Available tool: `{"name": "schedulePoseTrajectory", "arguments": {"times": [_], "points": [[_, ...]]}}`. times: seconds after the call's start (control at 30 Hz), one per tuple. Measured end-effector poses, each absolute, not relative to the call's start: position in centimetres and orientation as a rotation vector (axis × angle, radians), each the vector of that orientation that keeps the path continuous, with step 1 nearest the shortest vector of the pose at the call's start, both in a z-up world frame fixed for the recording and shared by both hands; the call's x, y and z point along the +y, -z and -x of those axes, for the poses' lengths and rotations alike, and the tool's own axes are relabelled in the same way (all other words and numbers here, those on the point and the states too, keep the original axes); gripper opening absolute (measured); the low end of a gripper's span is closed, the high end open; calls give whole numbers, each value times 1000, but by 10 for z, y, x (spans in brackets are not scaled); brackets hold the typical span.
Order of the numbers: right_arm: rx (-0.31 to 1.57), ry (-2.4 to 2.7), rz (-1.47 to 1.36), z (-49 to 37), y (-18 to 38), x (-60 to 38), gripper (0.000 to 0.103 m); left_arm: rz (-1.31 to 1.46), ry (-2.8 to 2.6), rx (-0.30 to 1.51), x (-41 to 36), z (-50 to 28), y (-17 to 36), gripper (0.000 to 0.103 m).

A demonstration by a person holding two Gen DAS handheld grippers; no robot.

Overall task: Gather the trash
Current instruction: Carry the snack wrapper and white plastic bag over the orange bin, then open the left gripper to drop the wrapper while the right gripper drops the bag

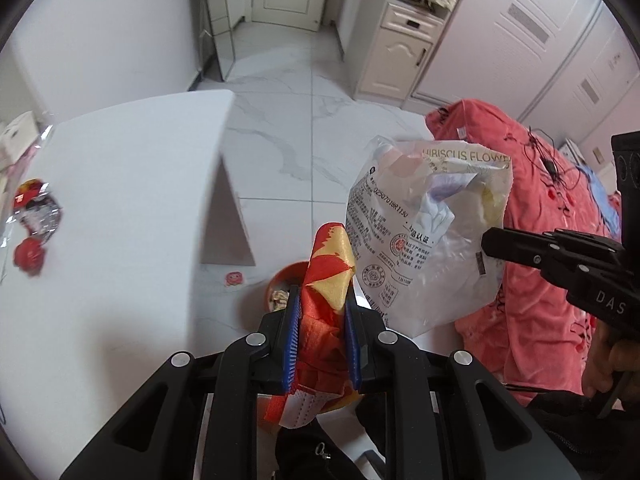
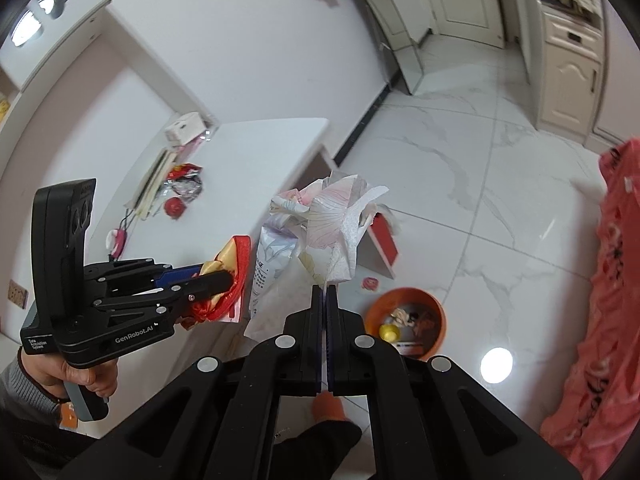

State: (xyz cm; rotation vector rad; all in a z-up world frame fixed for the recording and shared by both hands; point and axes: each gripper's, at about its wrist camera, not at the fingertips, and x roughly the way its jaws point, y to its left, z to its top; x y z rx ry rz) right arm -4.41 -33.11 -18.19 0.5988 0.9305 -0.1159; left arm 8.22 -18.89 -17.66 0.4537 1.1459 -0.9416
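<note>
the left gripper (image 1: 320,312) is clamped on a crumpled red and yellow wrapper (image 1: 326,276), a glossy, satin-like piece with jagged colour patches that sticks up past the blue ribbed pads (image 1: 291,340) and trails out below them as an orange strip with a white perforated end. the right gripper (image 2: 325,300) has its jaws pressed almost together on a thin edge of a clear plastic bag (image 2: 340,220); the bag is creased, printed with black text on one side and faint pink flower lines on the other, and looks stuffed with pale crumpled paper. both pieces hang in the air beside the white table (image 1: 120,200), above the marble-patterned tile floor (image 2: 460,160). down on the floor stands a round orange bin (image 2: 404,322) holding scraps and something yellow. on the smooth tabletop lie a silvery foil wrapper (image 2: 184,186) and a small round red object (image 2: 175,207). a pink quilted blanket (image 1: 540,240) bulges at the right.
</note>
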Motion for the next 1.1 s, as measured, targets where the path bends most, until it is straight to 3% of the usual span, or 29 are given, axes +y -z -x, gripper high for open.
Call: {"name": "schedulePoseTrajectory", "arguments": {"times": [0.33, 0.93, 1.1], "points": [[1018, 196, -668, 51, 252, -356, 2, -473, 973, 1249, -229, -89, 241, 21], [1204, 261, -664, 9, 442, -370, 2, -506, 936, 1458, -268, -113, 411, 21], [1232, 255, -667, 2, 470, -367, 2, -529, 924, 1464, -272, -120, 429, 34]]}}
